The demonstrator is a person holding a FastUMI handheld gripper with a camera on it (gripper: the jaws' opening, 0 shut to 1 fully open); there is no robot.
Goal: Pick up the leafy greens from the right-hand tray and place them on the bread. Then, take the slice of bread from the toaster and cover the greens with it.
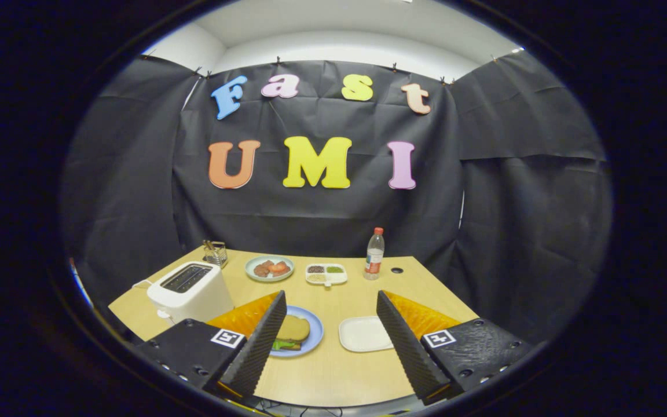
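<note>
Claw [330,341]: hanging released, fingers spread wide, gripping nothing.
Bread [293,328]: lying over leafy greens [280,345] on round blue plate [312,336].
Tray [365,334]: sitting bare, white, rounded-square, on wooden tabletop [333,370].
Toaster [190,289]: standing glossy white.

At the back of the worktop [333,370] stand a wire holder [215,253], a pale green plate [269,268] of reddish and brown food, a divided dish [326,274] (its contents too small to tell) and a plastic bottle [374,254] with a red cap.
</note>
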